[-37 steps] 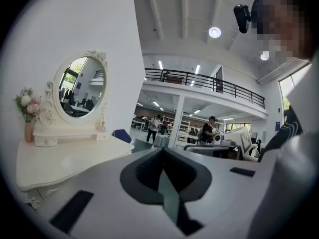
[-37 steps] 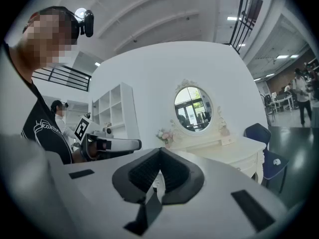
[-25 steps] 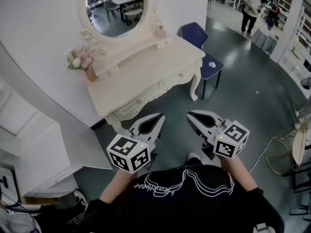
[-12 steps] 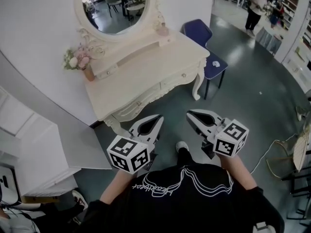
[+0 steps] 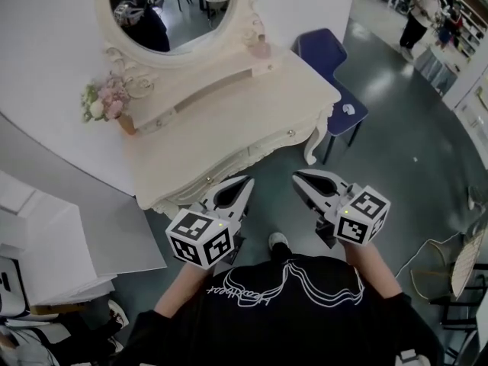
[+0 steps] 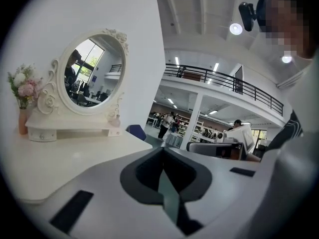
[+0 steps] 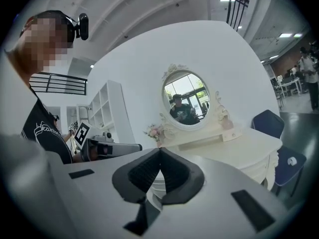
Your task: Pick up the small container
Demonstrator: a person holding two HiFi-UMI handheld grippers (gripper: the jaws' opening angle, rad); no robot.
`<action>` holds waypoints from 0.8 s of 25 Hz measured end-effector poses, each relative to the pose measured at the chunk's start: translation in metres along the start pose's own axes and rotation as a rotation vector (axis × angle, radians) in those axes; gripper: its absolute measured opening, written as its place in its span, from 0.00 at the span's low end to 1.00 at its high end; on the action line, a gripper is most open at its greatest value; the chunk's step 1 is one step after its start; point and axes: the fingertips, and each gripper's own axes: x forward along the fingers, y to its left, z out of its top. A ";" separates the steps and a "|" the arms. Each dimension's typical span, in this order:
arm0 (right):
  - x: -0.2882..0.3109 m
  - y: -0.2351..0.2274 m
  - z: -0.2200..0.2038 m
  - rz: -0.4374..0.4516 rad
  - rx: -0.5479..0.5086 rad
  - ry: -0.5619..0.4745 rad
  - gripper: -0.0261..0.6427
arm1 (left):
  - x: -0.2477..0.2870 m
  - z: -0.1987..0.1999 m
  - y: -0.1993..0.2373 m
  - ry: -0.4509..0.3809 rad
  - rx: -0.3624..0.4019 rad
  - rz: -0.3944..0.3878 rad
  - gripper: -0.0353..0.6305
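Left gripper [image 5: 245, 183] and right gripper [image 5: 299, 178] are held side by side, a gap between them, out in front of a person's black shirt [image 5: 282, 315]. The forearms [image 5: 181, 294] are bent and the tips point almost level at a cream dressing table [image 5: 229, 124]. Both pairs of jaws are pressed together and grip nothing. A shoe [image 5: 280, 241] shows on the dark floor beneath them. Farther off, on the table's raised shelf, the small container [image 5: 260, 49], pinkish, stands just right of the oval mirror [image 5: 171, 10]. A vase of flowers [image 5: 105, 101] sits at the shelf's left end. A blue chair [image 5: 329, 59] stands beside the table's right side.
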 end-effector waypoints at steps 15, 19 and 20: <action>0.035 -0.170 0.056 0.051 0.073 -0.025 0.05 | 0.171 0.054 0.045 0.041 0.034 0.030 0.06; 0.041 -0.185 0.064 0.054 0.086 -0.028 0.05 | 0.184 0.061 0.054 0.041 0.032 0.032 0.06; 0.043 -0.189 0.066 0.056 0.089 -0.030 0.05 | 0.187 0.063 0.056 0.040 0.031 0.032 0.06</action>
